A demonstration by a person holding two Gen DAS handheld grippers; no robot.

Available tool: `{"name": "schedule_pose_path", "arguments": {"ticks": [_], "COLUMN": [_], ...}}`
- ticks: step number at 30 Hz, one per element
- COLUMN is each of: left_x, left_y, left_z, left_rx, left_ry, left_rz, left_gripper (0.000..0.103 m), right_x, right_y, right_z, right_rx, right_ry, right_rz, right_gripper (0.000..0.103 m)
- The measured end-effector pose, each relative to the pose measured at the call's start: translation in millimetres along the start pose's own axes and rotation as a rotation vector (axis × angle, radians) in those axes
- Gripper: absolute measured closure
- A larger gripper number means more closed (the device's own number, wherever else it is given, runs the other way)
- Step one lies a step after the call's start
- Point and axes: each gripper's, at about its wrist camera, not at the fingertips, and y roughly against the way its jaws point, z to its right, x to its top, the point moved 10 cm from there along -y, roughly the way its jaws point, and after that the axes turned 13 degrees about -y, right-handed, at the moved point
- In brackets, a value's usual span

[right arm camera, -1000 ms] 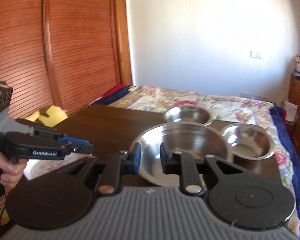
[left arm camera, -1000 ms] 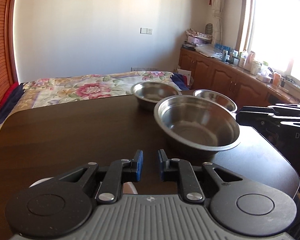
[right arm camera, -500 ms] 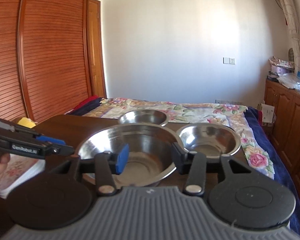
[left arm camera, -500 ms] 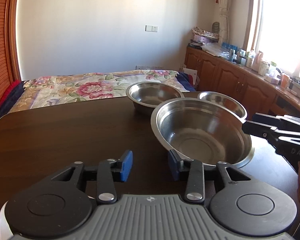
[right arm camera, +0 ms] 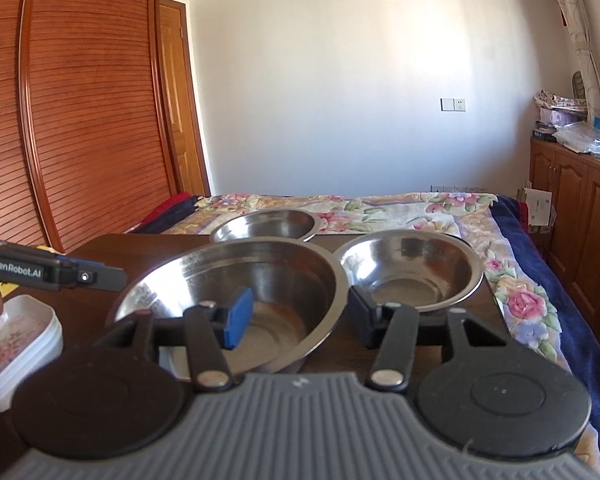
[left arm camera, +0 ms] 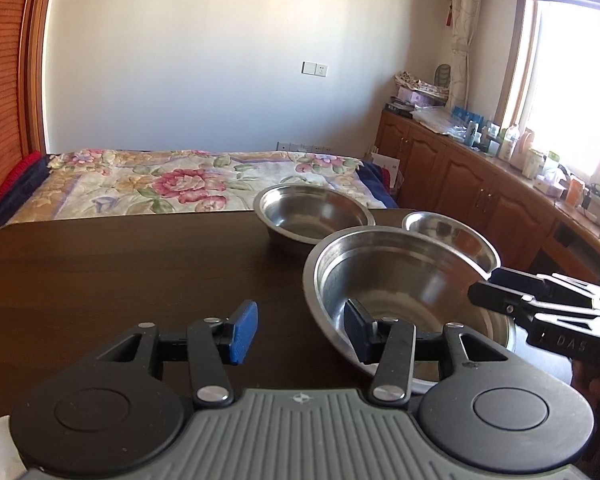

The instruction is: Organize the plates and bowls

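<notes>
Two handheld black grippers with blue finger pads

The left gripper [left arm camera: 300,332] is built of black linkage arms fixed by 2 silver screws, 2 round black discs and a ribbed grey base; its pads [left arm camera: 242,332] are faced in blue. The same build is seen on the right gripper [right arm camera: 298,318]. From the side, "GenRobot.AI" is printed in white on the left one, and "DAS" is marked on the right one.
</notes>
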Motion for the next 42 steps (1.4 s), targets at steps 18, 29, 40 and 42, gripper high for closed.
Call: {"name": "schedule_pose_path", "arguments": {"ticks": [18,29,40,42], "left_x": [-2.8,-7.9,-15.2,-17.7], "left_y": [-30.3,-22.8,2.4,7.3], "left_z": [14.5,16.2,15.8,15.8], "left_rx": [-0.042,-0.053,-0.072,-0.079], "left_ry": [-0.001,-0.006,-0.011,-0.011], "left_rz": [-0.046,-0.046,-0.024,-0.022], "left_gripper": [0.066,0.077,0.077,0.077], "right_x": [-8.7,-9.4,-7.5,-8.5], "right_y": [-14.3,-15.2,6.7,12.3], "right_z": [5.1,6.3,-8.9,-12.0], "right_rx": [0.026,0.014,0.031,0.035], "right_ry": [-0.044,-0.052,-0.075,-0.082], "right_rz": [-0.068,-0.068,-0.017,-0.006], "right_gripper": [0.049,0.069,0.069,0.069]}}
